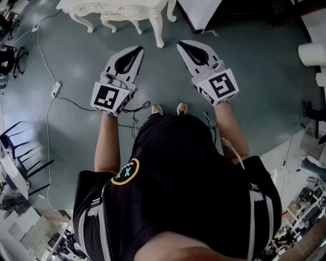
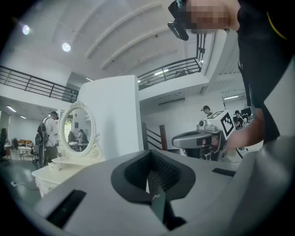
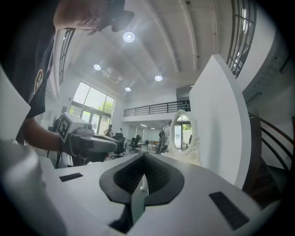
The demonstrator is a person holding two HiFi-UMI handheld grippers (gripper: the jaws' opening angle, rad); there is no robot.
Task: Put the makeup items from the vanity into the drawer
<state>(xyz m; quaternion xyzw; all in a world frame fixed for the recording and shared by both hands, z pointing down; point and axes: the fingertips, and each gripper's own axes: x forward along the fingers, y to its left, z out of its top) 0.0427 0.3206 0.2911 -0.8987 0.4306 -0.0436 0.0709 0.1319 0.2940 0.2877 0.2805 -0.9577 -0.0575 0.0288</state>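
Fingers point(image 2: 92, 198) of the left gripper point(image 1: 136, 51) are pressing together with nothing between them, their dark pads meeting along a thin seam low in the left gripper view. The person is holding this gripper out level at centre left of the head view, with its marker cube point(image 1: 108, 97) sitting nearer the body.

At far left of the head view a power strip point(image 1: 56, 89) is lying on the grey floor point(image 1: 76, 56), with its cable trailing towards the person's shoes point(image 1: 157, 109).

The white vanity point(image 1: 109, 9) is standing at the upper edge of the head view, above and between the two grippers and well apart from both. In the left gripper view its oval mirror point(image 2: 83, 129) is showing at middle left, in front of a white partition point(image 2: 115, 115). In the right gripper view that mirror is sitting right of centre. The makeup items on the vanity top are too small to make out, and I cannot tell where the drawer is.

The right gripper point(image 1: 183, 47) is hanging level at upper centre right of the head view. Its fingers point(image 3: 198, 198) are lying closed against each other and gripping nothing. Each gripper is showing in the other's view, just beside it.
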